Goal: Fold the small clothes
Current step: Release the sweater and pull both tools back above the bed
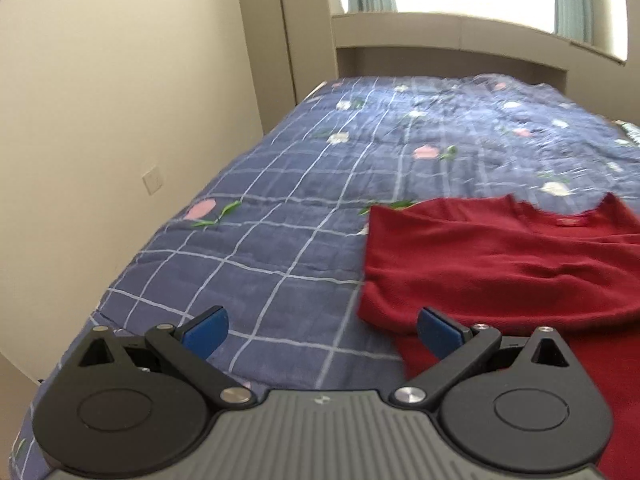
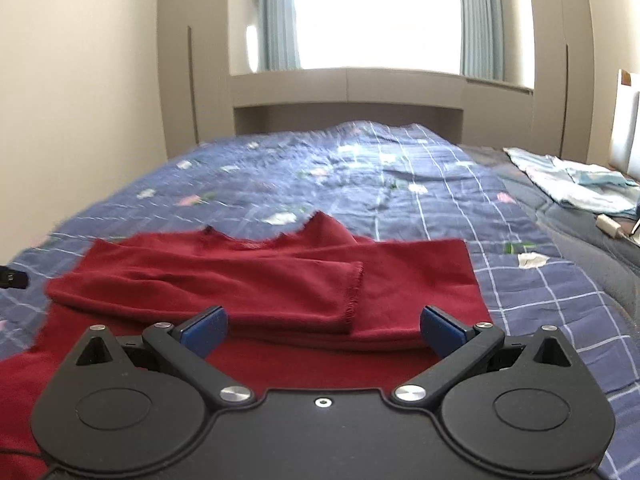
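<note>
A dark red sweater [image 2: 280,280] lies on the bed with both sleeves folded across its chest and its neckline pointing to the far end. It also shows in the left wrist view [image 1: 500,264] at the right. My left gripper [image 1: 322,334] is open and empty above the sweater's near left corner. My right gripper [image 2: 322,332] is open and empty, just above the sweater's lower part, with the folded sleeve cuff [image 2: 352,296] between the blue pads.
The bed has a blue checked quilt with flowers [image 1: 304,184]. A beige wall [image 1: 100,120] runs along its left side. A headboard shelf and window [image 2: 360,92] are at the far end. Pale blue clothes [image 2: 576,188] and a small white object [image 2: 610,226] lie at the right edge.
</note>
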Available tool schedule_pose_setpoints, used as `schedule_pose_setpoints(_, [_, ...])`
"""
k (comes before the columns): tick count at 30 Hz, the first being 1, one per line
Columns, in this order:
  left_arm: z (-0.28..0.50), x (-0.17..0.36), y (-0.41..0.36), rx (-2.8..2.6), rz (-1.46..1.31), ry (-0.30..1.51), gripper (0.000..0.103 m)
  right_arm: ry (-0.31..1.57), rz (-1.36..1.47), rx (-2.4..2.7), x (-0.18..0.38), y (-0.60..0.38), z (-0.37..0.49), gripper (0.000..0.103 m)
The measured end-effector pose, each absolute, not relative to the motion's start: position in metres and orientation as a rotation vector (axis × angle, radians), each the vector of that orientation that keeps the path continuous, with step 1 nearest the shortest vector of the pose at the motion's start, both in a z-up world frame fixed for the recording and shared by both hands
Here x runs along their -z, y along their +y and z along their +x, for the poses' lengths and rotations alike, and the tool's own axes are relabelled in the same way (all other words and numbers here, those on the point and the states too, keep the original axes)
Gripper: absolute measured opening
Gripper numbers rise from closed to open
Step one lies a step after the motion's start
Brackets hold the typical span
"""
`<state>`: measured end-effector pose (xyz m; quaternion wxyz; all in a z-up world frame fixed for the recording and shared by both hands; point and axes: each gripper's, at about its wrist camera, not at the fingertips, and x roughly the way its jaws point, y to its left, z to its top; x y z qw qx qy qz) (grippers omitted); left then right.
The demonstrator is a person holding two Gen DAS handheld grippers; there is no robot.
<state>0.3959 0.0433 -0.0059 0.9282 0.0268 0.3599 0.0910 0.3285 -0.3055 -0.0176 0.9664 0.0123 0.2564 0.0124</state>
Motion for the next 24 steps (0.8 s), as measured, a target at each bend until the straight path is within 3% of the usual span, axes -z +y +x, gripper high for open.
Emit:
schedule_pose_setpoints(10, [0.308,-0.036,0.021,-0.052,0.062,0.715,0.103,0.568,-0.090,-0.133,-0.011,-0.284,0.217,0.102])
schedule_pose_setpoints(24, [0.173,-0.004,-0.021,0.203,0.143,0.744,0.103,0.757,-0.181,-0.106,0.010,-0.254,0.103,0.102])
